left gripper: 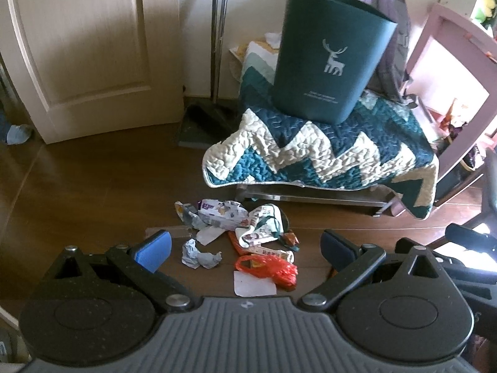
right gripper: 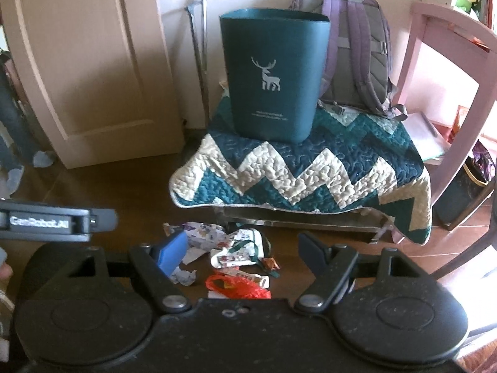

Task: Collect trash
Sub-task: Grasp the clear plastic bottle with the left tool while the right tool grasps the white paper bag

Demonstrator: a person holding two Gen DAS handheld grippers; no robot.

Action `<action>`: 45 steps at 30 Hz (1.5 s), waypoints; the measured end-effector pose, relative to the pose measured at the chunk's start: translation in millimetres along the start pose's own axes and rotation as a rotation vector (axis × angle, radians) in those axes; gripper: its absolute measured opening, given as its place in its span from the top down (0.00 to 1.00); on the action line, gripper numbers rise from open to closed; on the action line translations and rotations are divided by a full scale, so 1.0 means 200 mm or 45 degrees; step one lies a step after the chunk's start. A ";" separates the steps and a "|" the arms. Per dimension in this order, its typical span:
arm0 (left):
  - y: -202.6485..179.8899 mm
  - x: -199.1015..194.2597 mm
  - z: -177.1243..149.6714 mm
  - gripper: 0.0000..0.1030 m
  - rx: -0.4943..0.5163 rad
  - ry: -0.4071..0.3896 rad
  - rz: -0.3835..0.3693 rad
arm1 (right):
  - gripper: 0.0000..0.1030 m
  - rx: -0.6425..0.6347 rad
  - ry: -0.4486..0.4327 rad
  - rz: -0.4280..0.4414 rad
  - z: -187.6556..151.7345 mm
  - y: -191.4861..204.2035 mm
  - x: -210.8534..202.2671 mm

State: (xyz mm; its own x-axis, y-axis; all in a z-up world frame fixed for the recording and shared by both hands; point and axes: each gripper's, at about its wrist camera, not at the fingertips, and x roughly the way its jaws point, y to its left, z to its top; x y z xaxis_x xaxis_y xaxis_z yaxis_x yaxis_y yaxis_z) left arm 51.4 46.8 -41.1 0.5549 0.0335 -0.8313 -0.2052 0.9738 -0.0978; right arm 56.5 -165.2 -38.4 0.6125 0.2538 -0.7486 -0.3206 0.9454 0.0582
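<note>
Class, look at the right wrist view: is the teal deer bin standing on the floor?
No. The teal deer bin stands upright on the zigzag quilt, above the wooden floor.

Both wrist views high, floorward, overlapping

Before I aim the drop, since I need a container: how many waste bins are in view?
1: the teal bin with a deer print stands upright on the zigzag quilt, in front of the backpack. More may be out of view.
</note>
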 end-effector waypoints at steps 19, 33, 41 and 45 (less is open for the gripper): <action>0.66 1.02 0.55 0.00 0.030 -0.028 0.077 | 0.24 -0.169 0.216 0.112 0.08 -0.01 1.11; 1.25 2.19 0.08 0.00 -0.492 0.552 0.145 | 0.25 -0.107 0.491 0.070 -0.09 0.05 1.96; 1.46 2.58 -0.21 0.00 -1.051 0.724 0.070 | 0.27 0.361 0.631 -0.026 -0.21 -0.03 2.44; 1.49 2.72 -0.31 0.00 -1.132 0.779 0.088 | 0.27 0.394 0.648 -0.024 -0.24 -0.01 2.58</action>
State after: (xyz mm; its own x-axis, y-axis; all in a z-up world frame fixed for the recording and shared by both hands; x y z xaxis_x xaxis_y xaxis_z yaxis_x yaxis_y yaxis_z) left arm 242.0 340.5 -555.6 0.0737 -0.2756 -0.9584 -0.8691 0.4536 -0.1973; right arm 337.4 -45.6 -456.1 0.1682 0.1786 -0.9694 -0.0404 0.9839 0.1743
